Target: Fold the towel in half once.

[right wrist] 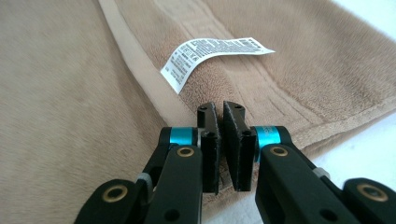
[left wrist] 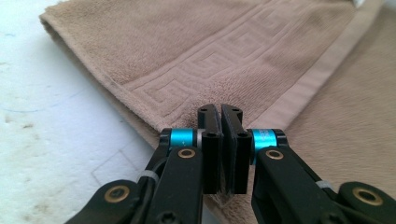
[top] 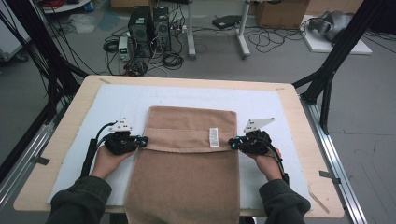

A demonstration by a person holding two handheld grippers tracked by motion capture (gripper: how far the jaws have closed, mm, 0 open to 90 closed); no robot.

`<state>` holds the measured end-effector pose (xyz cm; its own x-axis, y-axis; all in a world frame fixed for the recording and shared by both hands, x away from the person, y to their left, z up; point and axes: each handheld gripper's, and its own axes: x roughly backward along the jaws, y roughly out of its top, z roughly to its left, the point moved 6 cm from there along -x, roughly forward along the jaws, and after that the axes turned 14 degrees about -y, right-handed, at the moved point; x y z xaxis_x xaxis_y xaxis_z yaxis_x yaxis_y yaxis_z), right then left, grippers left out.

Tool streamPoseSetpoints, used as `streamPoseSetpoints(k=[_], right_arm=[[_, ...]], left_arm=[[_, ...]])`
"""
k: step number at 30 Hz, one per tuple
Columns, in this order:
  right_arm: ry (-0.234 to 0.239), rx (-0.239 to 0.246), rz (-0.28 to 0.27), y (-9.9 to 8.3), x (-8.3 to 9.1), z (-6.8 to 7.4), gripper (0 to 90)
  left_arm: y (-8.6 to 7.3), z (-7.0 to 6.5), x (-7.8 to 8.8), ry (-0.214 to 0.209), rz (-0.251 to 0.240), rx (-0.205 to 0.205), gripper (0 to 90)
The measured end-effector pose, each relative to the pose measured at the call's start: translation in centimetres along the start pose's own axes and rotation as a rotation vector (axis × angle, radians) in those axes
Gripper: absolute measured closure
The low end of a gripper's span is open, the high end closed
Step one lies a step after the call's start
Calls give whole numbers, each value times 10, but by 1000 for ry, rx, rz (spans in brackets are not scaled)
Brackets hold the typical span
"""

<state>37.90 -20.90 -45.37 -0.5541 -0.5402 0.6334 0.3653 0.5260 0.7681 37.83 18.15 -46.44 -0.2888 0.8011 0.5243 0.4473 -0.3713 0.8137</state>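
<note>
A tan towel point(top: 187, 172) lies on the white mat point(top: 116, 98), its far end folded back toward me and its near end hanging over the table's front edge. A white care label point(top: 213, 136) sits on the folded hem near the right side. My left gripper point(top: 144, 140) is at the towel's left edge by the fold; in the left gripper view point(left wrist: 220, 112) its jaws are pressed together on the towel point(left wrist: 280, 56) edge. My right gripper point(top: 230, 142) is at the right edge by the fold. In the right gripper view point(right wrist: 220, 109) it is shut on the towel point(right wrist: 70, 93) hem, just below the label point(right wrist: 210, 56).
The wooden table point(top: 289, 100) has bare mat to either side of the towel. Black frame posts point(top: 336, 56) rise at the back corners. On the floor beyond stand computer towers point(top: 149, 28), loose cables and a cardboard box point(top: 280, 11).
</note>
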Motion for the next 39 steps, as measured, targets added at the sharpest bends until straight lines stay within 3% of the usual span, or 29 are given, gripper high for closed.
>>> streamPoseSetpoints(k=[4, 12, 18, 27, 29, 31, 33, 35, 39], right_arm=[[5, 7, -16, 4, 9, 5, 850], [19, 51, -60, 11, 32, 23, 849], [46, 94, -80, 0, 51, 49, 844], [102, 151, -113, -13, 81, 88, 845], [104, 173, -128, -15, 86, 97, 776], [111, 155, -165, -16, 89, 101, 699], [95, 148, -164, -17, 87, 97, 652], [90, 123, -160, -17, 82, 90, 602], [8, 112, -94, -14, 62, 63, 564]], left_arm=[[5, -8, 10, 8, -29, -15, 865], [4, -33, 27, 14, -7, -89, 864], [-11, -54, 36, 3, -19, -92, 864], [-36, -98, 57, -8, -13, -150, 864], [-42, -107, 60, -41, -13, -169, 840], [-45, -107, 60, -48, -3, -167, 707], [-43, -102, 58, -39, -14, -149, 624], [-38, -96, 55, -21, -20, -155, 585], [-21, -77, 42, 3, -35, -143, 543]])
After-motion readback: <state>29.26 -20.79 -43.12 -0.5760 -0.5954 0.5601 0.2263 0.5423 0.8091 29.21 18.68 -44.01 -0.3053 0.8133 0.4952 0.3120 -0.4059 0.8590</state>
